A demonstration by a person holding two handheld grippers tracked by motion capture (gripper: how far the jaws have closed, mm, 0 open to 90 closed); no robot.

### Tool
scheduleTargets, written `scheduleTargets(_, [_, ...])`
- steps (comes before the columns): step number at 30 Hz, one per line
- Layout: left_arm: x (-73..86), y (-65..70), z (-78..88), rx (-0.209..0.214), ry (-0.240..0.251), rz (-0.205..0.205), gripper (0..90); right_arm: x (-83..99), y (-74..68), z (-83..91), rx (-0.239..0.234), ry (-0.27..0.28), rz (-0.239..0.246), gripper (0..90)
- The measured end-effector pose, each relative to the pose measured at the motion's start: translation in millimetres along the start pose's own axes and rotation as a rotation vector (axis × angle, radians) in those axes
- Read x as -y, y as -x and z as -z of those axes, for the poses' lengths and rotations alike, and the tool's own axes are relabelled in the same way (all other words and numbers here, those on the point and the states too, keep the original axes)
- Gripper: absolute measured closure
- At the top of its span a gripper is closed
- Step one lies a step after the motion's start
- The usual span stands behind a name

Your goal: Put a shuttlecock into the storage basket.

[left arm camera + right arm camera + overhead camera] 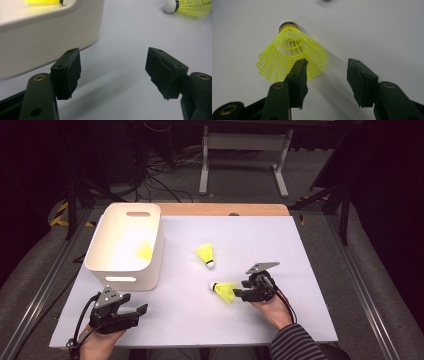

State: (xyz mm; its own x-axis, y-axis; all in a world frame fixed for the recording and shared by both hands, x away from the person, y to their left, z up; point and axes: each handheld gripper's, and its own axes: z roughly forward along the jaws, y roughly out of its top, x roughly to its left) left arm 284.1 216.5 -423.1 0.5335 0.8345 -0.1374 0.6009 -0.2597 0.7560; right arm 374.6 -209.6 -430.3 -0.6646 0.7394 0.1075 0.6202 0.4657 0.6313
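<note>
Shuttlecocks are the business here, and we're closing in on the nearer shuttlecock (223, 290), lying on its side on the white table (300, 320) just beside the right gripper (239, 294). In the right gripper view its jaws stand half apart, pressing on nothing; the yellow skirt (292, 56) sits off toward one jaw rather than between both. We judge we should shift across to centre the skirt, then squeeze gently so the mesh doesn't crumple. The left gripper (136, 312) rests wide open near the white bin (125, 270). Another shuttlecock (206, 254) lies mid-table. A yellow one (145, 251) in the bin is glare-washed; we can't make out its shape.
</note>
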Motion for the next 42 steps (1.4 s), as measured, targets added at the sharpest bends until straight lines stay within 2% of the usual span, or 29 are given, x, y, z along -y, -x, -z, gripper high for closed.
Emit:
scheduleTargets(12, [0.0, -0.2, -0.1, -0.001, -0.003, -0.004, 29.5, -10.2, -3.8, -7.7, -0.015, -0.017, 0.03, 59.3])
scheduleTargets(31, [-0.1, 1.3, -1.7, 0.001, -0.009, -0.002, 29.6, -11.9, -5.2, -12.1, -0.053, -0.042, 0.056, 86.3])
scheduleTargets(42, [-0.7, 2.2, -2.0, 0.006, -0.015, -0.003, 29.5, -12.1, -8.5, -9.4, -0.074, -0.034, 0.083, 89.7])
